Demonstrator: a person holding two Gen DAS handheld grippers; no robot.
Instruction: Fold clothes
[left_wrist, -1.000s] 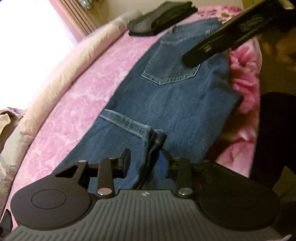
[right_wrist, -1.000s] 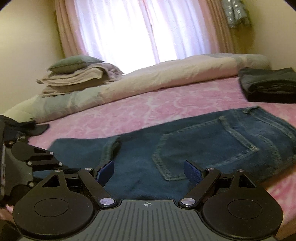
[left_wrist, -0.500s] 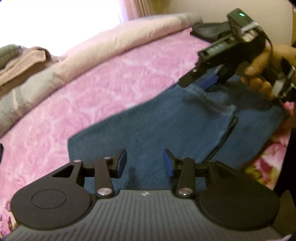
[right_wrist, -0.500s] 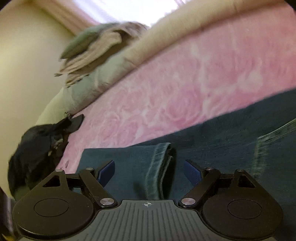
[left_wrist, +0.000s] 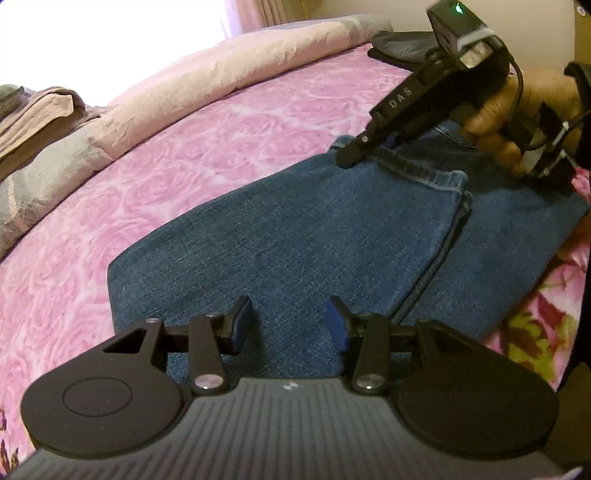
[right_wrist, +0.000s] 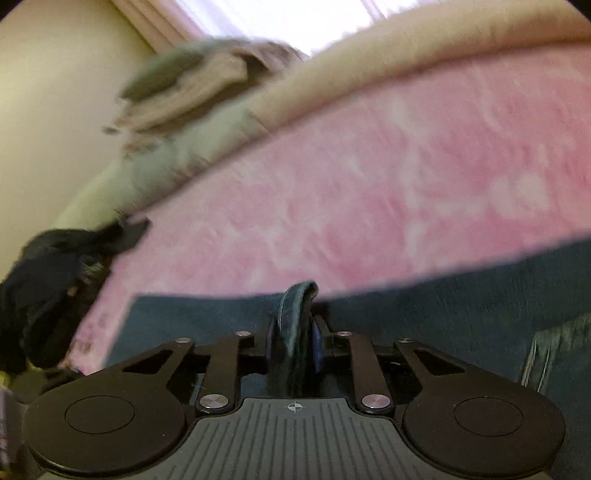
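Blue jeans (left_wrist: 332, 229) lie folded on the pink bedcover (left_wrist: 184, 166), one leg hem laid back over the seat. My left gripper (left_wrist: 290, 325) hovers open just above the near folded end, with denim below its blue pads and nothing pinched. In the left wrist view my right gripper (left_wrist: 364, 153), held by a hand (left_wrist: 517, 110), bites the far corner of the hem. In the blurred right wrist view the right gripper (right_wrist: 295, 343) is closing, its pads pressed on a raised fold of the jeans (right_wrist: 461, 314).
A rolled beige duvet (left_wrist: 221, 74) runs along the far side of the bed. Folded linens (left_wrist: 37, 110) are stacked at far left and a folded dark garment (left_wrist: 402, 48) lies at far right. The bed's flowered edge (left_wrist: 535, 332) drops away at near right.
My right gripper swung left to the jeans' hem and closed on it from wide open. My left gripper let go of the fold, opened a little and shifted along the jeans.
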